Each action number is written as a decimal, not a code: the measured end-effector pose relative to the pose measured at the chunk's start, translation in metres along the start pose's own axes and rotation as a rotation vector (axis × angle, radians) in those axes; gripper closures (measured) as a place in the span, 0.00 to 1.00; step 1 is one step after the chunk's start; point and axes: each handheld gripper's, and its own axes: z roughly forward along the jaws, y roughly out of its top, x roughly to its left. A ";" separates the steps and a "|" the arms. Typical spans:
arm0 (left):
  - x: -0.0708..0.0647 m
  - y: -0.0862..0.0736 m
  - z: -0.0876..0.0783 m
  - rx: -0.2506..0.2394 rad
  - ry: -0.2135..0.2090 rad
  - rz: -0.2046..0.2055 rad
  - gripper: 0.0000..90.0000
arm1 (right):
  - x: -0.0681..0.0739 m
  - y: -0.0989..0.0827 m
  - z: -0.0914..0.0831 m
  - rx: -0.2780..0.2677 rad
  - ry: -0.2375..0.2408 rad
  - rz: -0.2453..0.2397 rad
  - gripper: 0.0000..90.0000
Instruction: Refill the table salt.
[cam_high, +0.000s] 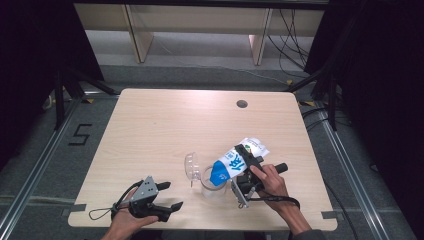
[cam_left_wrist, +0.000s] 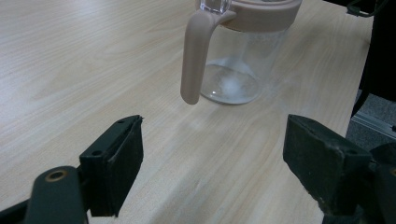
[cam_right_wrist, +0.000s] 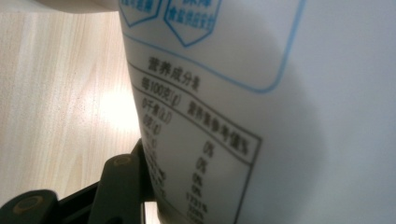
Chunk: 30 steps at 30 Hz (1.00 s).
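The right gripper (cam_high: 246, 172) is clamped on a white-and-blue bag (cam_high: 239, 159), tilted so its lower blue end points down-left over the mouth of a clear jug (cam_high: 212, 181) at the near middle of the table (cam_high: 165, 120). In the right gripper view one black jaw presses the bag's printed side (nutrition table, blurred). The jug's clear flip lid (cam_high: 192, 166) stands open to its left; the left gripper view shows a pinkish rim and handle (cam_left_wrist: 195, 56) and a little white residue at the bottom. The left gripper (cam_high: 167, 196) rests at the near left with jaws apart, empty, well apart from the jug. Risks: the soft bag may slip or buckle in the grip, contents may miss the mouth, and the unsteadied jug could be nudged over.
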 end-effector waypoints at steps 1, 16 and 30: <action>0.000 0.000 0.000 0.000 0.000 -0.004 0.22 | -0.003 0.001 -0.001 -0.002 -0.002 -0.052 0.54; 0.000 0.000 0.001 -0.002 -0.005 -0.002 0.22 | 0.000 0.000 0.000 -0.009 -0.003 -0.019 0.54; 0.000 0.000 0.000 0.001 -0.001 -0.001 0.22 | -0.001 0.001 -0.003 0.003 -0.012 -0.039 0.55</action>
